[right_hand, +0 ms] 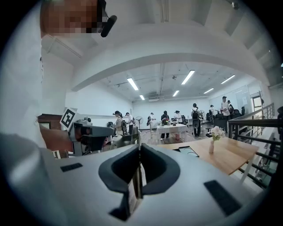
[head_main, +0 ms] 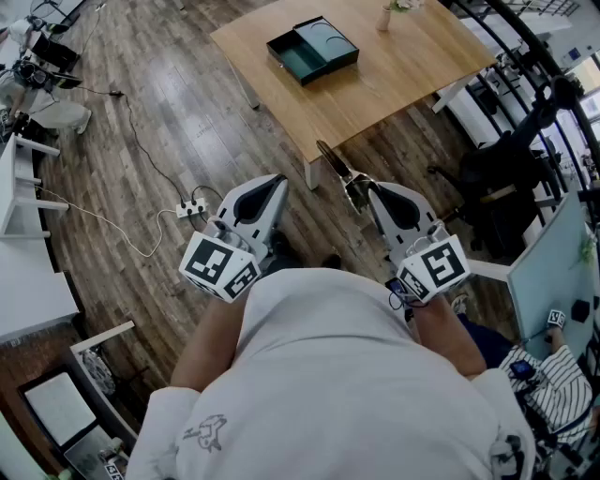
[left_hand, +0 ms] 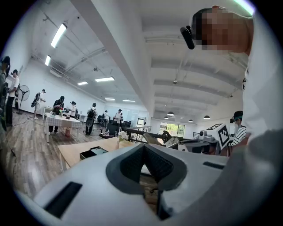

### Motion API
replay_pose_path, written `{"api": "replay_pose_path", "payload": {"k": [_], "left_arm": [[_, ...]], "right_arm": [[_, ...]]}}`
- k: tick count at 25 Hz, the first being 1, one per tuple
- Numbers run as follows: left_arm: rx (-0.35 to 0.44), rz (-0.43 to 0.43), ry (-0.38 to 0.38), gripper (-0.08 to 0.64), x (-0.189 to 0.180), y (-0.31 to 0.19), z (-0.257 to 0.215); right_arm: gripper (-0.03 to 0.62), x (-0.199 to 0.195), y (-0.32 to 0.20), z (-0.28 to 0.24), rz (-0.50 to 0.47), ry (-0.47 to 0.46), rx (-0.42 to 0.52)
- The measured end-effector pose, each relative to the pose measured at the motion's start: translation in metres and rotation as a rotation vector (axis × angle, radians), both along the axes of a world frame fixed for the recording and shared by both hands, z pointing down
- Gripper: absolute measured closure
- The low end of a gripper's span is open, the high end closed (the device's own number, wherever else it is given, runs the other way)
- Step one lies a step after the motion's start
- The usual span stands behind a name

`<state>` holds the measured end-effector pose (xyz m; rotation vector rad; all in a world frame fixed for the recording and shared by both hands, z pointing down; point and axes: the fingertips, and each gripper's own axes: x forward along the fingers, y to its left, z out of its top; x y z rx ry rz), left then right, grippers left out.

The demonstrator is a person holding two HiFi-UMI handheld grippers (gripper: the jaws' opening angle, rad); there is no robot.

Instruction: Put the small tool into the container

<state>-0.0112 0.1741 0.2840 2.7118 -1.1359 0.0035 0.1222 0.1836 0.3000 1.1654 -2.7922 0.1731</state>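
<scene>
The container (head_main: pixel 312 49) is a shallow dark box with a teal inside, lying open on the wooden table (head_main: pixel 394 75) well ahead of me. It also shows far off in the left gripper view as the box (left_hand: pixel 93 152) and in the right gripper view as the box (right_hand: pixel 188 151). My right gripper (head_main: pixel 364 187) is held near my body, over the floor, and is shut on the small tool (head_main: pixel 336 164). The tool is a thin flat piece that juts forward toward the table, seen edge-on as a thin strip (right_hand: pixel 139 174) between the jaws. My left gripper (head_main: pixel 278 180) hangs beside it, shut and empty.
A small vase of flowers (head_main: pixel 386 14) stands at the table's far edge. A power strip with cables (head_main: pixel 192 208) lies on the wooden floor to the left. A black office chair (head_main: pixel 506 169) and desks crowd the right side. Several people stand at far tables (right_hand: pixel 172 128).
</scene>
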Motion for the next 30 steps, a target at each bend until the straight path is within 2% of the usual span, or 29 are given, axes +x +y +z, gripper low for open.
{"api": "replay_pose_path", "payload": {"k": [13,22,30], "left_arm": [[-0.015,0.001,0.010,0.555,-0.024,-0.028,0.007],[-0.016,0.039,0.020,0.554,-0.071,-0.072,0.007],[-0.015,0.105,0.021,0.555,-0.112,-0.109,-0.002]], "right_arm": [[0.578,-0.020,-0.027,0.005,0.008,0.006,-0.012],[0.578,-0.063,-0.070,-0.002,0.048,0.008,0.005],[0.578,-0.100,-0.105,-0.012,0.125,0.011,0.000]]}}
